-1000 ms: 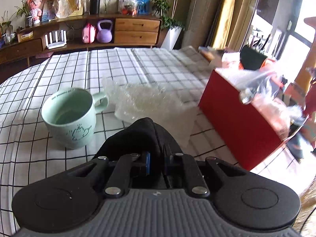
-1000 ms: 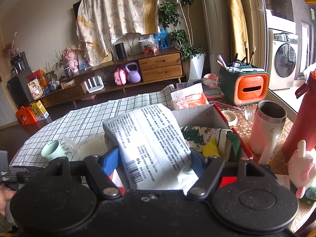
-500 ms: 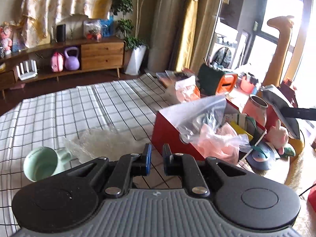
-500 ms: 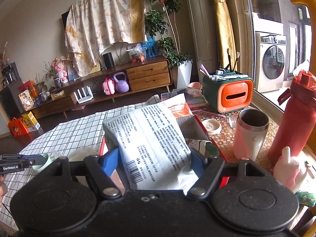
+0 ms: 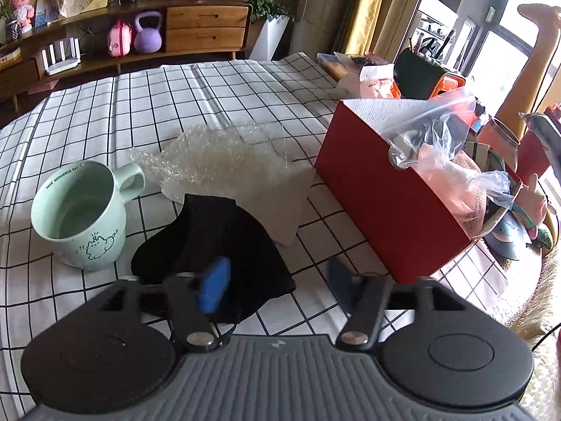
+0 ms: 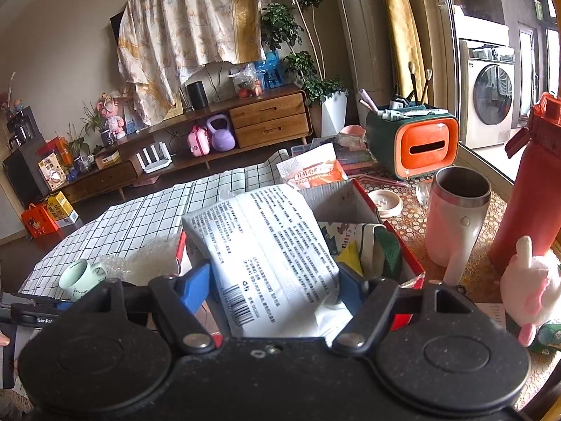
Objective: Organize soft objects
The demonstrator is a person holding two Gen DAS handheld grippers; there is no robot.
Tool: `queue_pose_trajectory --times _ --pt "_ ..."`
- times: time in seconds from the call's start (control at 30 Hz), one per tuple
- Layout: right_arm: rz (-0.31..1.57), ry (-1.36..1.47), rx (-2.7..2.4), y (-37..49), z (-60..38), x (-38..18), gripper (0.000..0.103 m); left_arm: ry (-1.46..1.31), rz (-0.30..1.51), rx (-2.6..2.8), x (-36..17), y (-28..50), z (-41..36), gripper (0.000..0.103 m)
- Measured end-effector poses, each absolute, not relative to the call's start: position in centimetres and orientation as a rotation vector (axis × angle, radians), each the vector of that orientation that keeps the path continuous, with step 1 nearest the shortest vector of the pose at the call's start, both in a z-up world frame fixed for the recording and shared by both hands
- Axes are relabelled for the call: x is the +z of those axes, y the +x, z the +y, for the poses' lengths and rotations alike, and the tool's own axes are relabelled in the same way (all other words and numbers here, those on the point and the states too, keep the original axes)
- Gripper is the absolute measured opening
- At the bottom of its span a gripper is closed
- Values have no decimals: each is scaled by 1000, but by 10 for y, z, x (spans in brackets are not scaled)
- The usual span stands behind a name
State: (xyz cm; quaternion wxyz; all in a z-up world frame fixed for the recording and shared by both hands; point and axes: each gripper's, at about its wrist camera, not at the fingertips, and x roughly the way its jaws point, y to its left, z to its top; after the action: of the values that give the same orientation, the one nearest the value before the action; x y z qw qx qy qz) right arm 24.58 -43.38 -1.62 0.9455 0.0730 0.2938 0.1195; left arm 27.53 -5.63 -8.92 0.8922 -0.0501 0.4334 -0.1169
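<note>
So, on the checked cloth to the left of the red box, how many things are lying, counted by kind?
Mint mug: 1
Black cloth: 1
Bubble wrap: 1
Total: 3

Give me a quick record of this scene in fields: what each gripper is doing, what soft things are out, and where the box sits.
left gripper: jaws opening, nothing between the fingers, above the black cloth
right gripper: closed on the white printed packet, above the red box
on the checked tablecloth: black cloth, bubble wrap, green mug
mug position: just beside the black cloth
red box contents: plastic bags, pink soft item, patterned fabric
</note>
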Motion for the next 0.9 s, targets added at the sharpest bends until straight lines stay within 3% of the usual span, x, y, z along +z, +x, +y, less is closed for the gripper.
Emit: queue_pose_trajectory --times 0.63,0.67,0.73,0.77,0.83,0.9 --pt "665 141 236 272 -432 -35 74 -6 997 -53 -156 347 -56 92" --pt "666 142 235 272 -431 -35 74 -3 998 -49 -157 346 -56 89" --pt "669 142 233 272 -431 -35 74 5 989 -53 -158 344 -58 69" --pt "669 142 232 273 -431 -36 74 11 978 -63 -158 343 -59 64" --pt "671 142 233 273 -430 -36 74 27 966 -80 -155 341 -61 41" --pt "671 141 233 273 -430 -36 74 24 959 -89 -152 339 -62 34"
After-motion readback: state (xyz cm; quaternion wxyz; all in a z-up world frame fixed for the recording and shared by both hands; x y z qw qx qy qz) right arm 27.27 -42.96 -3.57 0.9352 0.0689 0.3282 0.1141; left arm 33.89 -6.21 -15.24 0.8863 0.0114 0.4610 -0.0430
